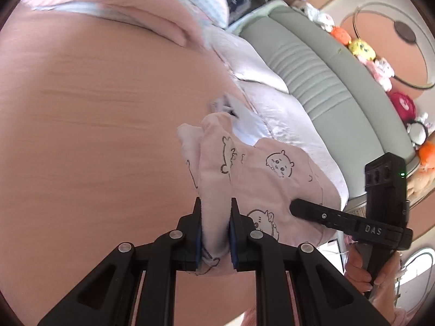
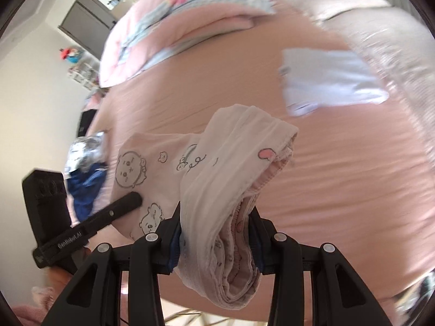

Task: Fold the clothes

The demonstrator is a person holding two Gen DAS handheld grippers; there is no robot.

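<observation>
Gripping a bunched edge of the pale pink printed garment, the left hand-held gripper has its blue pads closed tight on the cloth. The right hand-held gripper is likewise clamped on a thick, gathered fold of the same garment — the fabric stretches between the two, held up above the pink bed sheet. A folded white cloth lies farther off on the bed, near a striped pillow. Blue clothing sits at the bed's edge.
</observation>
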